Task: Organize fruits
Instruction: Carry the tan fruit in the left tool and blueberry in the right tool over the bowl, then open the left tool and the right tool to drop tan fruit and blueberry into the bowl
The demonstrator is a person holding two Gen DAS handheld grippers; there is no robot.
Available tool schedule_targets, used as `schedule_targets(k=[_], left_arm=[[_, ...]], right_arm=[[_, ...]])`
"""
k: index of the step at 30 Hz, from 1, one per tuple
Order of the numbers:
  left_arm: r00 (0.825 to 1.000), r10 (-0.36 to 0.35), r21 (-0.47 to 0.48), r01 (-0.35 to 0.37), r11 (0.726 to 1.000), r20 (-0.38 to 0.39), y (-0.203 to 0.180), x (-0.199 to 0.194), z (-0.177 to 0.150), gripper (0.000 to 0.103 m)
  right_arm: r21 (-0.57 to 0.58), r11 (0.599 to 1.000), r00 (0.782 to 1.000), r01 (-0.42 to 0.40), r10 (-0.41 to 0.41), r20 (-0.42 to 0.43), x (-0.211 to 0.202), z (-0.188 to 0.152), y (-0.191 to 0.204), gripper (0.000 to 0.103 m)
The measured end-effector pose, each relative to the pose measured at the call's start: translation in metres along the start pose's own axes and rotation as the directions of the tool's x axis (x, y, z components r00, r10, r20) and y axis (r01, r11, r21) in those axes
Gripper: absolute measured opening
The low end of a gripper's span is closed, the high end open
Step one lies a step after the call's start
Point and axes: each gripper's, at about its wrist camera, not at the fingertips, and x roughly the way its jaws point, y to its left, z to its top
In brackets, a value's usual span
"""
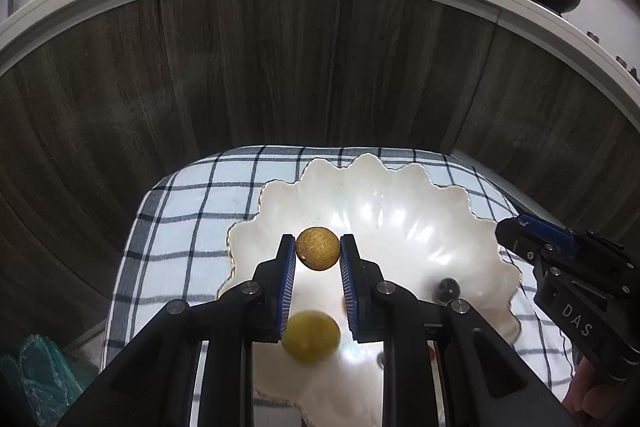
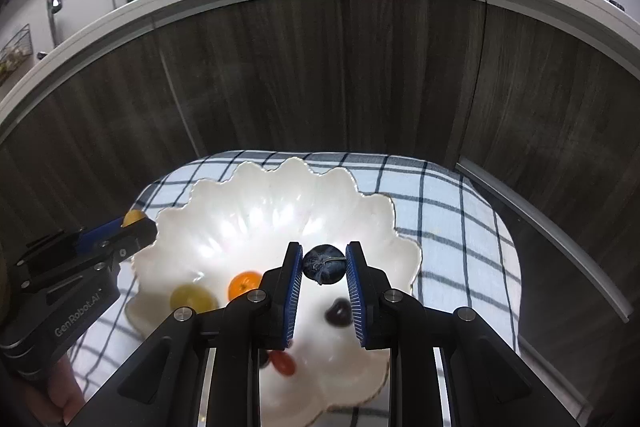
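Left wrist view: the left gripper (image 1: 318, 253) fingers pinch a rough brown round fruit (image 1: 317, 249) above the scalloped white ceramic bowl (image 1: 400, 195).

Right wrist view: the right gripper (image 2: 324, 265) fingers pinch a dark blue round fruit (image 2: 324, 264) over the bowl's near right edge.

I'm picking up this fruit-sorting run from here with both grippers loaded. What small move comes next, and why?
Probably lower the right gripper a little and open it: it grips a blueberry above the white scalloped bowl, where a green grape and an orange fruit already lie.
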Motion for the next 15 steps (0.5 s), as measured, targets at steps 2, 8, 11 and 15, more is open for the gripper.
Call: schedule_targets(k=[2, 8, 11, 15], left_arm=[[1.0, 0.003, 0.001, -0.003, 1.0, -0.006, 0.001, 0.007, 0.004, 0.023], [0.999, -0.002, 0.0, 0.002, 1.0, -0.037, 0.005, 0.025, 0.01, 0.023], [0.999, 0.005, 0.0, -0.005, 1.0, -0.042, 0.005, 0.03, 0.011, 0.023], [0.998, 0.006, 0.006, -0.005, 1.0, -0.067, 0.005, 0.04, 0.012, 0.033]], right_arm=[[0.006, 1.0, 1.0, 0.01, -0.01, -0.007, 0.007, 0.004, -0.001, 0.024], [0.018, 0.999, 0.999, 0.03, -0.029, -0.038, 0.027, 0.01, -0.005, 0.024], [0.033, 0.999, 0.998, 0.032, -0.03, -0.058, 0.038, 0.011, -0.008, 0.024], [0.036, 0.998, 0.996, 0.045, -0.042, -0.079, 0.049, 0.012, -0.009, 0.024]])
